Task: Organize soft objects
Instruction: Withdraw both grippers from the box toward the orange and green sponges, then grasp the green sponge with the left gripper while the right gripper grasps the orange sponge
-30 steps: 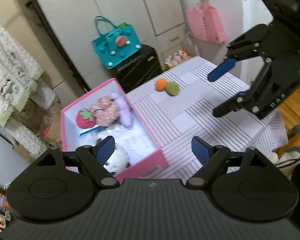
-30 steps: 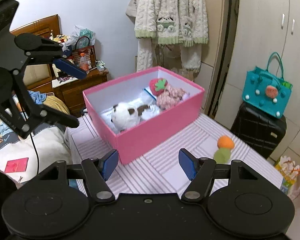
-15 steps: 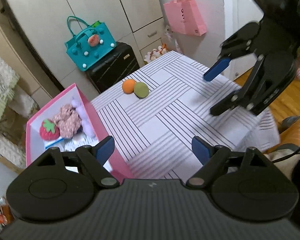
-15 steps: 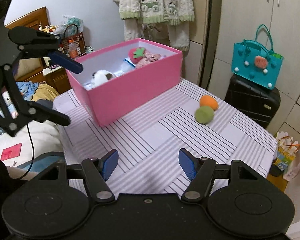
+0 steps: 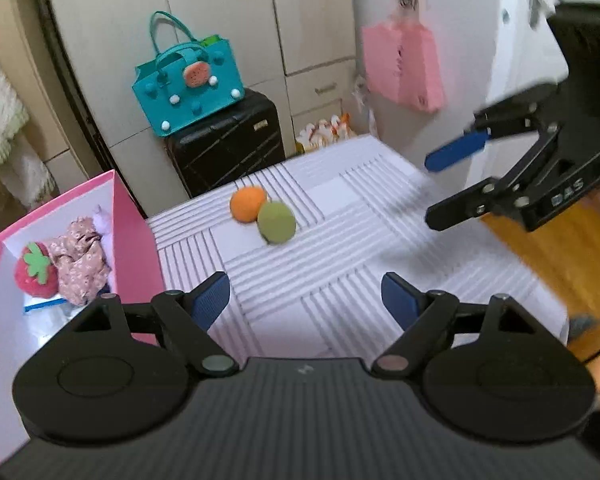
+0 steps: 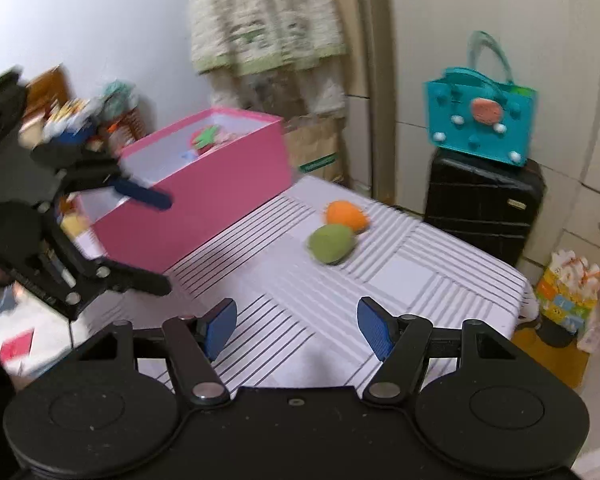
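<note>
An orange soft ball (image 5: 247, 204) and a green soft ball (image 5: 277, 223) lie touching each other on the striped tablecloth (image 5: 340, 248). My left gripper (image 5: 306, 296) hovers open just short of them, with nothing between its fingers. My right gripper (image 6: 298, 320) is also open and empty, with the green ball (image 6: 332, 244) and orange ball (image 6: 346, 216) ahead of it. The pink box (image 5: 138, 232) at the left holds a strawberry plush (image 5: 34, 274) and a floral soft toy (image 5: 82, 264). Each gripper shows in the other's view, the right gripper (image 5: 432, 190) and the left gripper (image 6: 166, 242).
A teal bag (image 5: 188, 84) sits on a black suitcase (image 5: 224, 144) behind the table's far edge. A pink bag (image 5: 402, 66) hangs on the wall. Wooden floor (image 5: 560, 240) lies past the table's right edge. A knitted garment (image 6: 268, 16) hangs behind the box.
Both grippers have swung away from the pink box toward the two balls and sunk lower. The box has slid to the left of both views. The balls look nearer.
</note>
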{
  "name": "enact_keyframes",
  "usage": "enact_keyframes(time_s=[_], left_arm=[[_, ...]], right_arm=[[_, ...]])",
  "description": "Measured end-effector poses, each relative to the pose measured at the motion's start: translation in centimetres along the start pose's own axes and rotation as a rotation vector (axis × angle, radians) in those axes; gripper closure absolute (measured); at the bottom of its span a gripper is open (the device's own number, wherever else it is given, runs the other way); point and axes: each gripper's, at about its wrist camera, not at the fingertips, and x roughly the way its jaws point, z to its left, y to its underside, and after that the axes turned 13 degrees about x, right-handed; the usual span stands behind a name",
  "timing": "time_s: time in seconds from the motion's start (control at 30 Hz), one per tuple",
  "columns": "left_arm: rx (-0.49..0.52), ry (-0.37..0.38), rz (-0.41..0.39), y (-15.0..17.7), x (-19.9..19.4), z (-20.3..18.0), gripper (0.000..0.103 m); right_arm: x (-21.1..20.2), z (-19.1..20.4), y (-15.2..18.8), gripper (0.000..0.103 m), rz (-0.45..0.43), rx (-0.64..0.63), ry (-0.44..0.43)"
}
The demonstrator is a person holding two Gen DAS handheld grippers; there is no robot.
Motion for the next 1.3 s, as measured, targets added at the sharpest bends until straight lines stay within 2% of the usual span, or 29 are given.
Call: enact_keyframes(time_s=[0.17, 0.33, 0.43, 0.53, 0.63, 0.77, 0.87, 1.07, 1.2, 1.3], left_arm=[[-0.061, 0.003, -0.068, -1.2, 1.4, 0.5, 0.022], [-0.098, -0.050, -0.060, -1.7, 4.4, 0.8, 0.023], [-0.140, -0.094, -0.049, -1.4, 5.7, 1.5, 0.024], [-0.195, -0.075, -0.034, -1.3, 6.8, 2.5, 0.032], [-0.235, -0.079, -0.038, -1.3, 7.8, 2.7, 0.033], [-0.306, -0.047, -0.042, -1.0, 9.6, 2.9, 0.035], [-0.327, -0.040, -0.014, -1.0, 11.4, 3.0, 0.038], [-0.381, -0.037, 0.009, -0.5, 13.9, 3.4, 0.046], [-0.365, -0.068, 0.013, -0.3, 14.5, 3.4, 0.050], [-0.390, -0.057, 0.000, 0.0, 14.7, 3.8, 0.056]], right_arm=[[0.6, -2.4, -1.3, 0.031, -0.036, 0.099, 0.025], [0.7, -3.5, -2.1, 0.031, -0.086, 0.093, 0.038], [0.9, -4.8, -2.9, 0.031, -0.130, 0.182, 0.044], [1.2, -6.2, -3.9, 0.031, -0.155, 0.237, 0.009], [1.6, -6.5, -4.6, 0.031, -0.161, 0.227, 0.025], [2.4, -6.3, -5.3, 0.031, -0.158, 0.215, -0.007], [3.4, -6.3, -5.8, 0.031, -0.170, 0.221, -0.012], [7.7, -7.6, -7.1, 0.031, -0.120, 0.268, -0.063], [11.1, -9.1, -7.8, 0.037, -0.063, 0.322, -0.108], [13.4, -9.8, -7.8, 0.040, -0.017, 0.360, -0.147]])
